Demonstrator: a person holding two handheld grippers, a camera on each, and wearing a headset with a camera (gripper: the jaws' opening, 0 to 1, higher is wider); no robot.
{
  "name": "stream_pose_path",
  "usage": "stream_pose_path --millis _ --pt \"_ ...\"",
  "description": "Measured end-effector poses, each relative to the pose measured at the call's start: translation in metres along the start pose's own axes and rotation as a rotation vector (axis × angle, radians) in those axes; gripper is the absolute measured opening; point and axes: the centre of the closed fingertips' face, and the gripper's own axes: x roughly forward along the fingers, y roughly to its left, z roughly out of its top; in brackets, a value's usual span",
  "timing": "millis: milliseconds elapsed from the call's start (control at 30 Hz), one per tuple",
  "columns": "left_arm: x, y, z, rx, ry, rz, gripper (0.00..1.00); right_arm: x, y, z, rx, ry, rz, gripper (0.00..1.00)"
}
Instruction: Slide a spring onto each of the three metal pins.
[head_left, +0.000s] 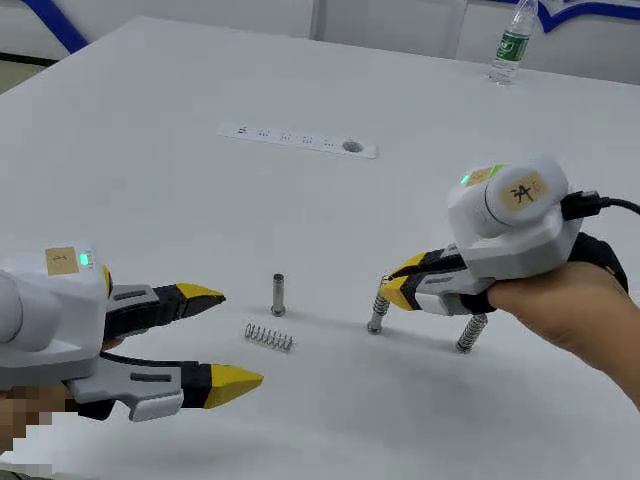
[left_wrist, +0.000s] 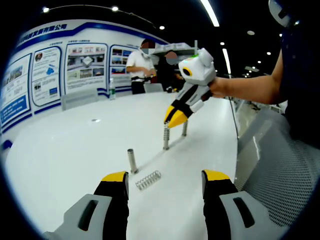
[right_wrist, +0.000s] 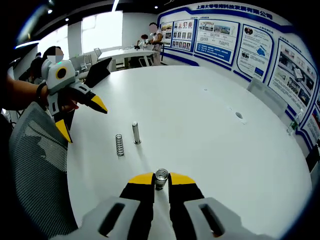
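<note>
My right gripper (head_left: 392, 285) has its jaws pinched on the middle spring (head_left: 379, 303) over its pin (head_left: 374, 326), centre-right of the head view, where a skewed push could jam or flick it (it looks tilted), while my open-jawed left gripper (head_left: 240, 337) hovers by the loose spring (head_left: 268, 337) on the bench (head_left: 150, 200).

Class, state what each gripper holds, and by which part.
Right gripper pinches the silver coil spring at its top end; left gripper holds nothing.

My bare pin (head_left: 278, 294) stands upright, loose spring (head_left: 268, 337) flat at its 6 o'clock; middle pin (head_left: 377, 318) and right pin (head_left: 471, 333) wear springs.
</note>
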Motion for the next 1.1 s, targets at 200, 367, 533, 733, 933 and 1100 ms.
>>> stream_pose_path --millis 200,367,533,733,933,1100 --pt "0.001 -0.001 0.001 0.002 0.000 -0.002 0.60 0.009 -0.001 -0.009 0.000 0.017 -0.001 0.12" --pt "0.001 -0.002 0.001 0.003 0.003 -0.005 0.60 0.015 0.000 -0.015 0.000 0.033 -0.002 0.12" --pt "0.001 -0.004 0.000 0.004 0.004 -0.005 0.60 0.018 0.000 -0.018 0.010 0.037 0.000 0.12" --pt "0.001 -0.004 -0.001 0.003 0.005 -0.005 0.60 0.018 0.000 -0.019 0.005 0.045 -0.002 0.12" --pt "0.001 -0.004 0.000 0.003 0.002 -0.005 0.60 0.012 0.002 -0.021 -0.013 0.056 -0.016 0.12" --pt "0.002 -0.004 -0.001 0.005 0.004 -0.010 0.60 0.004 0.005 -0.022 -0.003 0.049 -0.024 0.14"
